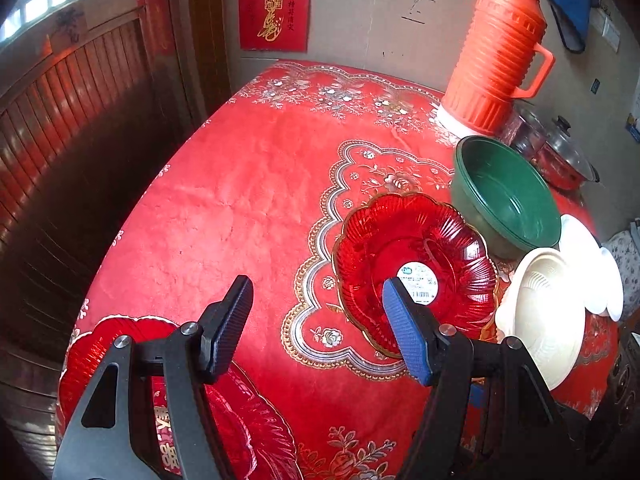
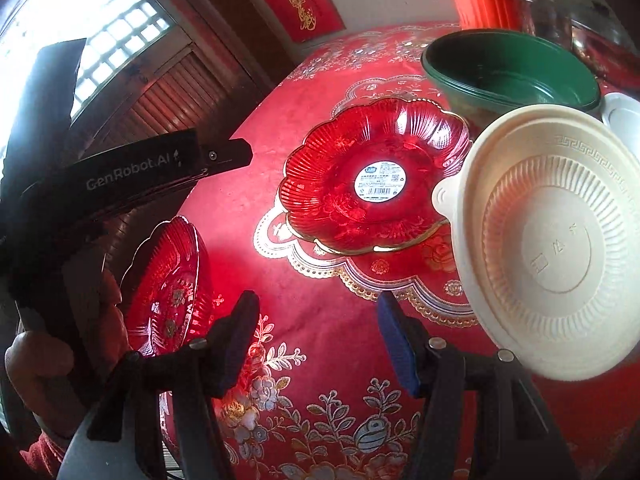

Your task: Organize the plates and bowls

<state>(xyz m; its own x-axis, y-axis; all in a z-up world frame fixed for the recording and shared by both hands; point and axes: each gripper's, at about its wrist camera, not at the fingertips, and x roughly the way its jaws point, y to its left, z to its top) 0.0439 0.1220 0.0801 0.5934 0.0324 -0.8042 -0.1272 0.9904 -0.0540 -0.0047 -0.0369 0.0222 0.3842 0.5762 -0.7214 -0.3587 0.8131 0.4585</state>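
Observation:
A red glass plate with a white label [image 1: 416,264] [image 2: 372,176] lies mid-table. A second red glass plate [image 1: 224,412] [image 2: 168,288] lies at the near left edge, partly hidden under my left gripper. A green bowl [image 1: 508,196] [image 2: 512,72] stands behind the labelled plate. A cream plastic bowl [image 1: 544,320] [image 2: 560,248] sits at the right, with a white one [image 1: 592,268] behind it. My left gripper [image 1: 320,332] is open and empty over the cloth, its right finger over the labelled plate's near rim. My right gripper [image 2: 320,344] is open and empty, left of the cream bowl.
An orange thermos [image 1: 496,52] stands at the back right, with a glass-lidded pot [image 1: 560,152] beside it. The red floral tablecloth [image 1: 256,200] covers the table. A wooden door [image 1: 68,120] is at the left. The left gripper's body [image 2: 120,176] shows in the right wrist view.

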